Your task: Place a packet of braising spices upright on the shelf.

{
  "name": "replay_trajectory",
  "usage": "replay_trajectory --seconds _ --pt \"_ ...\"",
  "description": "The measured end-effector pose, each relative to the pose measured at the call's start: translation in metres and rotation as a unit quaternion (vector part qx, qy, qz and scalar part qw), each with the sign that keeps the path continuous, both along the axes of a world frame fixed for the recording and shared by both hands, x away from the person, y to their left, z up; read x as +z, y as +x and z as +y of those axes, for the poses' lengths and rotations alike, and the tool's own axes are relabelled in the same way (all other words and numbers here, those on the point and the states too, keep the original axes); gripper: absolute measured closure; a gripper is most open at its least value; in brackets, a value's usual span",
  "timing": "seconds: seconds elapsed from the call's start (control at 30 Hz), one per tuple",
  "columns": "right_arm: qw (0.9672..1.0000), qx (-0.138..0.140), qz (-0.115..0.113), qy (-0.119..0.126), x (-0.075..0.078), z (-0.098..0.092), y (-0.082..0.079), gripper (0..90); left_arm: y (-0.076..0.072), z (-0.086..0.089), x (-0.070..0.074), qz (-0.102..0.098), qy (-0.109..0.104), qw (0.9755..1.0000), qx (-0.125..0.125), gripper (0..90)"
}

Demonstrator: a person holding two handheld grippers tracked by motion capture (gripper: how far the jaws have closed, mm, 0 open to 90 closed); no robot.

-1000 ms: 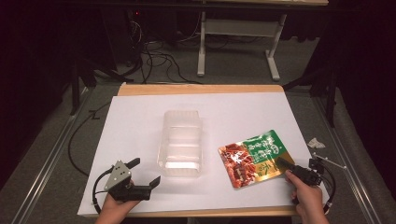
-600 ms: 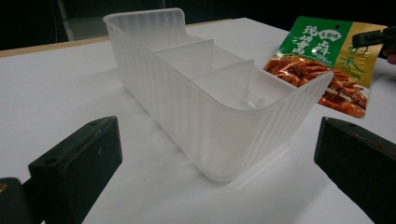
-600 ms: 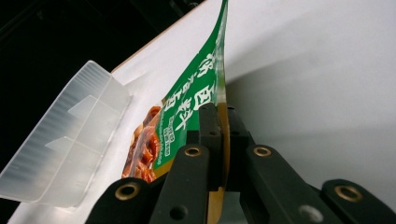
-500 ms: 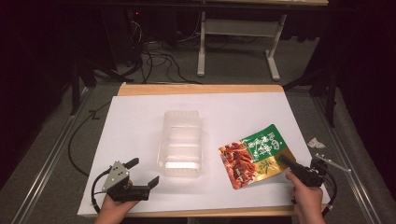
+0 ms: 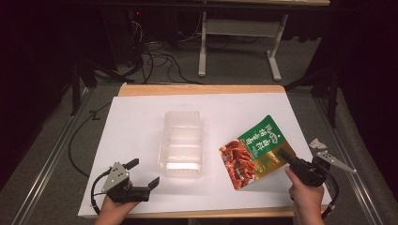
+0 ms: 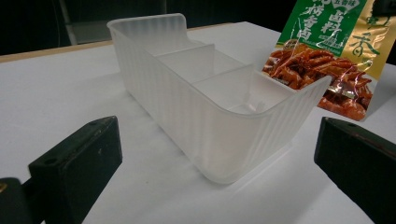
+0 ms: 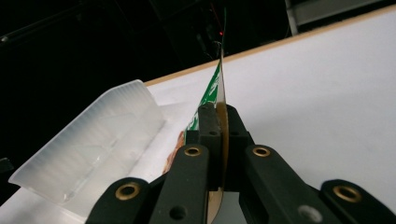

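A green, gold and red snack pouch [image 5: 256,151] hangs tilted above the white sheet, right of a clear plastic tray [image 5: 184,143] with three compartments. My right gripper [image 5: 284,157] is shut on the pouch's lower right edge; in the right gripper view the pouch [image 7: 219,88] stands edge-on between the pressed jaws of that gripper [image 7: 220,119]. My left gripper [image 5: 144,172] rests at the front left, open and empty. Its view looks at the tray's [image 6: 205,107] near end, with the pouch [image 6: 331,56] raised behind it.
A white sheet [image 5: 141,122] covers the wooden table [image 5: 202,89]. A small crumpled scrap [image 5: 317,142] lies off the sheet's right edge. Cables and a desk frame [image 5: 234,42] sit on the floor beyond the table.
The right gripper has lifted the pouch off the sheet and tilted it upward. The left gripper has stayed where it was.
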State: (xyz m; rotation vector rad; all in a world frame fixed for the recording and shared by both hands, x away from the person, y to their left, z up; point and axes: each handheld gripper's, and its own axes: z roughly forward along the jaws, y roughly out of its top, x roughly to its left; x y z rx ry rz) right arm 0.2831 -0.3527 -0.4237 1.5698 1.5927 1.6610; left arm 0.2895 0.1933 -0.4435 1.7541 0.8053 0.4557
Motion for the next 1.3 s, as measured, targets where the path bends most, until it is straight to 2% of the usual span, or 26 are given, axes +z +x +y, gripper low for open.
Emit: replay_trajectory --seconds 0.1,0.5,0.53,0.57,0.63,0.7,0.73,0.77,0.8,0.87,1.03,1.3 --pt "0.9997 0.007 -0.017 -0.017 0.009 0.007 0.001 90.0 0.000 0.000 -0.001 0.003 0.001 1.0000 0.000 1.6" --pt "0.9977 0.031 -0.054 -0.029 0.038 0.031 0.016 90.0 0.000 0.002 0.000 0.000 -0.004 1.0000 -0.002 1.5" --pt "0.9966 0.035 -0.063 -0.041 0.046 0.036 0.018 90.0 0.000 0.002 0.000 -0.001 -0.004 1.0000 -0.003 1.6" --pt "0.9966 0.035 -0.063 -0.041 0.046 0.036 0.018 90.0 0.000 0.002 0.000 -0.001 -0.003 1.0000 -0.003 1.6" --pt "0.9948 0.039 -0.071 -0.061 0.054 0.041 0.020 90.0 0.000 0.001 0.000 -0.001 -0.001 1.0000 -0.005 1.6" --pt "0.9920 0.039 -0.080 -0.089 0.063 0.047 0.021 90.0 0.000 0.001 0.000 -0.002 -0.001 1.0000 -0.006 1.6" --pt "0.9894 0.041 -0.089 -0.107 0.070 0.050 0.021 90.0 0.000 0.001 0.000 -0.003 -0.002 1.0000 -0.006 1.6" --pt "0.9894 0.041 -0.089 -0.107 0.070 0.050 0.021 90.0 0.000 0.001 0.001 -0.004 0.000 1.0000 -0.008 1.6" --pt "0.9876 0.041 -0.098 -0.116 0.075 0.052 0.021 90.0 0.000 0.000 0.001 -0.004 0.001 1.0000 -0.008 1.6" --pt "0.9866 0.041 -0.105 -0.118 0.077 0.051 0.021 90.0 0.000 0.000 0.000 -0.004 0.002 0.9999 -0.009 1.6" --pt "0.9867 0.039 -0.110 -0.113 0.077 0.049 0.021 90.0 0.000 -0.001 0.001 -0.006 -0.001 0.9999 -0.010 1.5" --pt "0.9832 0.045 -0.128 -0.123 0.077 0.055 0.019 90.0 -0.001 -0.001 0.002 -0.007 0.002 0.9999 -0.010 1.6"
